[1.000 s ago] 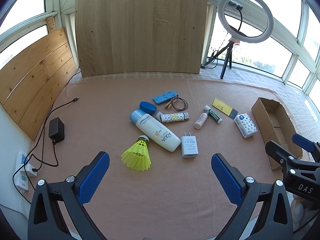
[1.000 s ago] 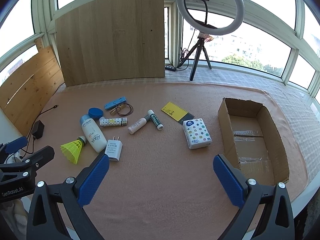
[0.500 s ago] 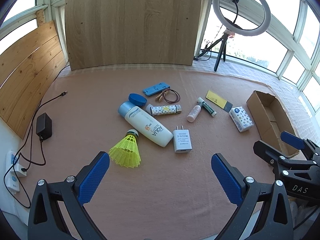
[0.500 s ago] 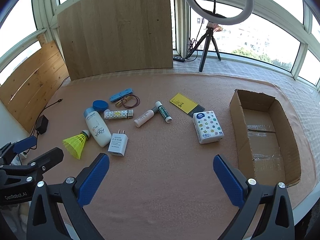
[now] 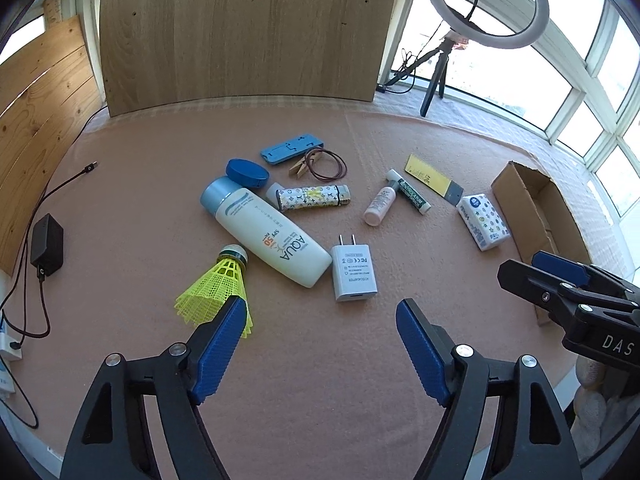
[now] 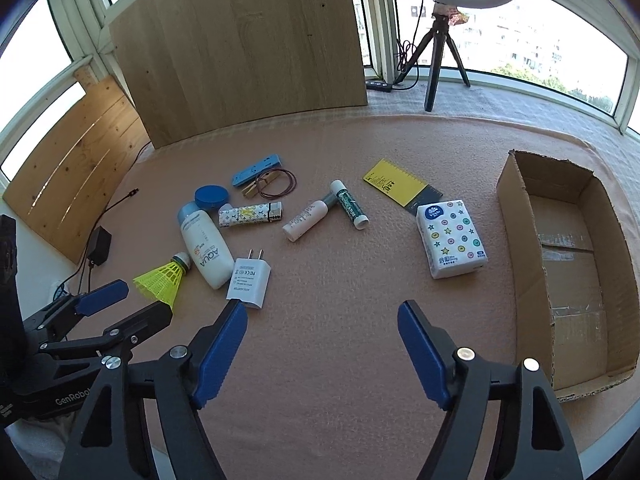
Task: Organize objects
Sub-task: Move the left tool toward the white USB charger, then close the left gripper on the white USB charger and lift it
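Small items lie scattered on a pink cloth: a yellow shuttlecock (image 5: 218,286), a white AQUA bottle (image 5: 264,236), a white charger plug (image 5: 354,272), a patterned lighter (image 5: 314,199), a pink tube (image 5: 378,210), a green lip balm (image 5: 412,196) and a tissue pack (image 6: 452,238). An open cardboard box (image 6: 568,276) stands at the right. My left gripper (image 5: 322,318) is open and empty, just in front of the shuttlecock and plug. My right gripper (image 6: 322,322) is open and empty, near the plug (image 6: 248,282).
A blue lid (image 5: 247,173), blue phone stand (image 5: 291,149), clothespin with rubber band (image 5: 320,163) and yellow card (image 5: 426,174) lie further back. Wooden boards (image 5: 240,32) stand behind and at the left. A ring light tripod (image 5: 436,64) is at the back right, and a black adapter with cable (image 5: 47,244) at the left.
Both grippers have moved forward and lower toward the cluster of items, and their jaws have narrowed somewhat. The items on the cloth have not moved.
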Tool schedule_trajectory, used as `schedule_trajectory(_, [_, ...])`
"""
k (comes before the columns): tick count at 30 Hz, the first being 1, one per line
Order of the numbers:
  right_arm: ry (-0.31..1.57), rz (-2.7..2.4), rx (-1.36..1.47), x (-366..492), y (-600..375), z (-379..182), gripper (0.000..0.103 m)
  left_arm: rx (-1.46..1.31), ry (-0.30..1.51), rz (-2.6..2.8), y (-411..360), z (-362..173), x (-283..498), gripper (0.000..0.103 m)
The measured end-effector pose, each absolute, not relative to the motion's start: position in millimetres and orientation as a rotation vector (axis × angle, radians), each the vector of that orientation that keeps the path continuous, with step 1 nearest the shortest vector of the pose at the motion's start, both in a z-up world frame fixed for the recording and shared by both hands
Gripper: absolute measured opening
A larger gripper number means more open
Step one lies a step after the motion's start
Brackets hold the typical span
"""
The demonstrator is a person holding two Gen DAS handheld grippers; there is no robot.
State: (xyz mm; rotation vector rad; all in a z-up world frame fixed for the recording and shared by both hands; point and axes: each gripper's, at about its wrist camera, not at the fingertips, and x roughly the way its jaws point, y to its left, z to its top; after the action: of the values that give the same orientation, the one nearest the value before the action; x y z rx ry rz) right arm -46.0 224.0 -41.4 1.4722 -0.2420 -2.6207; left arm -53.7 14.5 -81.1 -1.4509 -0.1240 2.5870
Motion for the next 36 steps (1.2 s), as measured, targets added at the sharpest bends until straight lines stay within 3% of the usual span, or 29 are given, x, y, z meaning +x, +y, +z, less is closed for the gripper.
schedule_trajectory(11, [-0.357,-2.579,1.543,-59.1,241.3,-59.1,0.071,-1.507,-0.219,2.422,33.6,-109.8,-94.6,0.053])
schedule_trajectory(17, [-0.363,-2.596,1.556,-58.6,251.4,-61.2,0.071,-1.539,-0.27,2.345,42.7,-128.6,-110.6,0.043])
schedule_trajectory(24, [-0.371,-2.597,1.562,-59.2,259.0,-64.2,0.071,-1.58,-0.286,2.335,43.6,-144.8,-123.7,0.038])
schedule_trajectory(28, [-0.373,-2.597,1.563,-59.8,262.5,-65.4,0.071,-1.605,-0.317,2.31,42.3,-153.8,-127.7,0.026])
schedule_trajectory(36, [-0.387,-2.56,1.57,-70.5,267.7,-74.2,0.071,-1.573,-0.306,2.273,58.8,-156.7,-120.1,0.025])
